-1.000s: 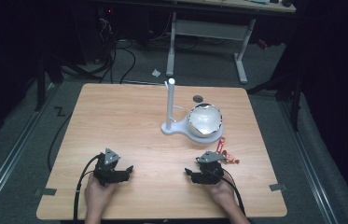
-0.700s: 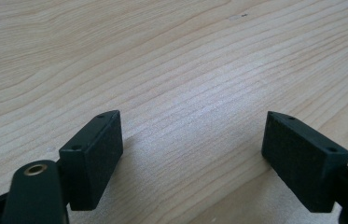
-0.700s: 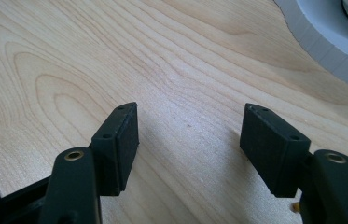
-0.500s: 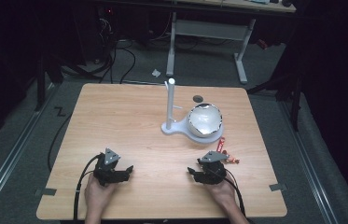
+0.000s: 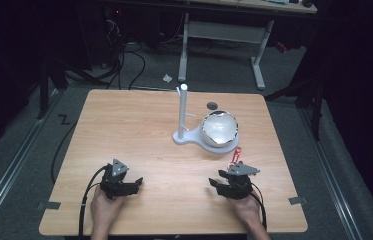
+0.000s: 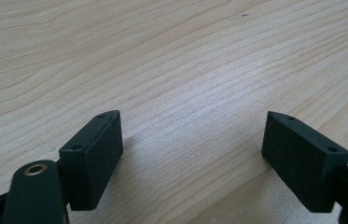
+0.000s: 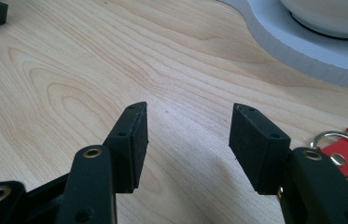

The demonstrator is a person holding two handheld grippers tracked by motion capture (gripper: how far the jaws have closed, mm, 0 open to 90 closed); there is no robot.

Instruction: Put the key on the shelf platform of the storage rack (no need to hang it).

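Note:
A white stand with an upright post [image 5: 182, 112] sits on the wooden table [image 5: 139, 125], and a shiny white bowl [image 5: 219, 128] rests on its base [image 7: 302, 46]. Just in front of the bowl lies a red keychain [image 5: 235, 155] with a metal ring [image 7: 344, 147]. My right gripper [image 5: 215, 184] rests near the front right, open, with nothing between its jaws [image 7: 188, 140]; the keychain lies just off its right jaw. At the front left my left gripper [image 5: 135, 183] is open over bare wood [image 6: 192, 140].
A small dark round hole [image 5: 212, 105] shows in the table behind the bowl. Beyond the table stand a desk frame [image 5: 224, 30] and cables on the dark floor. The table's front edge lies just behind both hands.

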